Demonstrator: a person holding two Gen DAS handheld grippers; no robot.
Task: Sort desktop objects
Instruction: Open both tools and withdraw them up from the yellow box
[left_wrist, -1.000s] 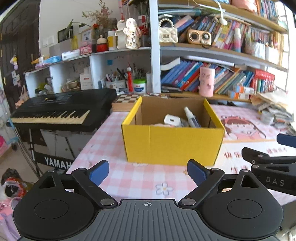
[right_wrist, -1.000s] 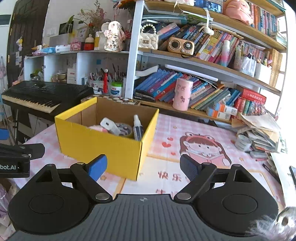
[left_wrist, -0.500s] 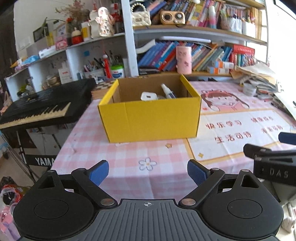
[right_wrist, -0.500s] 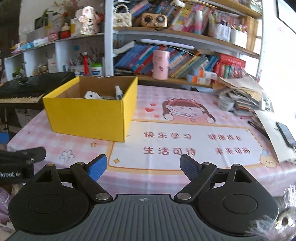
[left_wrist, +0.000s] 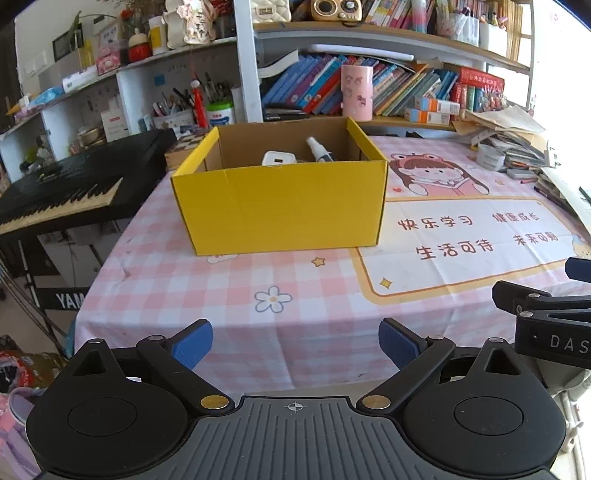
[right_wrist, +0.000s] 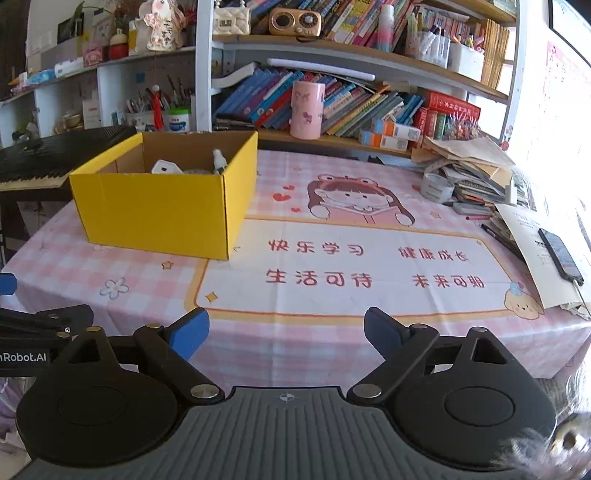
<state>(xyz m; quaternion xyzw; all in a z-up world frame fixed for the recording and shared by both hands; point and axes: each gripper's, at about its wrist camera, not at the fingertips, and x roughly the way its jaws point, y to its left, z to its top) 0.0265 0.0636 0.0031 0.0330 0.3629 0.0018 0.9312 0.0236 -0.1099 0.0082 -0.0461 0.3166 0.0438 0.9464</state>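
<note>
A yellow cardboard box (left_wrist: 280, 206) (right_wrist: 162, 210) stands on the pink checked tablecloth (left_wrist: 229, 288), left of the printed mat. Inside it lie a white charger plug (left_wrist: 279, 158) (right_wrist: 166, 167) and a small spray bottle (left_wrist: 319, 147) (right_wrist: 218, 160). My left gripper (left_wrist: 295, 341) hangs over the table's near edge, well short of the box, its jaws opening with nothing between them. My right gripper (right_wrist: 286, 330) is beside it to the right, also opening and empty. One of its fingers (left_wrist: 524, 295) shows at the right edge of the left wrist view.
A black keyboard piano (left_wrist: 74, 184) stands left of the table. Bookshelves with a pink cup (right_wrist: 306, 110) run along the back. At the table's right side are a paper pile (right_wrist: 472, 173), a tape roll (right_wrist: 437, 188), pens and a phone (right_wrist: 559, 251).
Both grippers have drawn back from the box and tipped downward, so the box looks smaller and more tablecloth shows. Their jaws stand slightly wider.
</note>
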